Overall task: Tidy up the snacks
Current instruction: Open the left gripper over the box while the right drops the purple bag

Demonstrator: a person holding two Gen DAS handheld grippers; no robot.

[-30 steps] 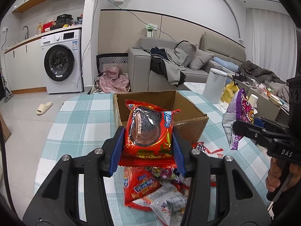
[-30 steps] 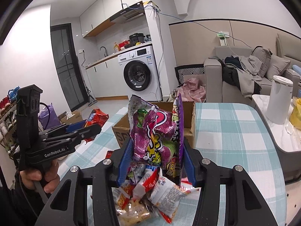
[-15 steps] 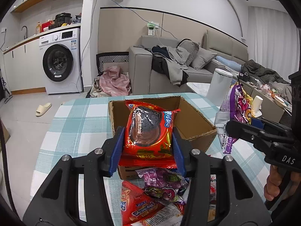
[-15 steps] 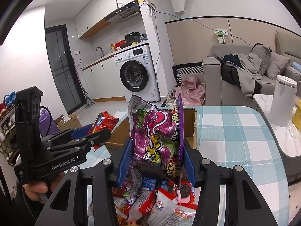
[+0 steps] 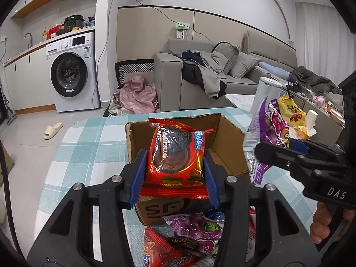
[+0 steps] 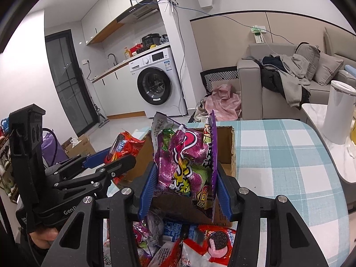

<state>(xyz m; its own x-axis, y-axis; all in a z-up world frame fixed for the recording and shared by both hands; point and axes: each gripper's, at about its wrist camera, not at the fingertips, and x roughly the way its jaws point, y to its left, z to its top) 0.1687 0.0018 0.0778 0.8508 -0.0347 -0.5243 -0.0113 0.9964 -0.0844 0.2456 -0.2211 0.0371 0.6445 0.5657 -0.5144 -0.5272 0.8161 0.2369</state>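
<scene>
My left gripper is shut on a red cookie packet and holds it upright above the near edge of an open cardboard box. My right gripper is shut on a purple snack bag, held over the same box from its right side. The purple bag and right gripper show at the right of the left wrist view. The left gripper with the red packet shows at the left of the right wrist view.
Several loose snack packets lie on the checked tablecloth in front of the box, also seen in the right wrist view. A white canister stands on a side table to the right.
Both grippers have moved forward over the snack pile toward the box, each still holding its packet. The box now sits directly under them.
</scene>
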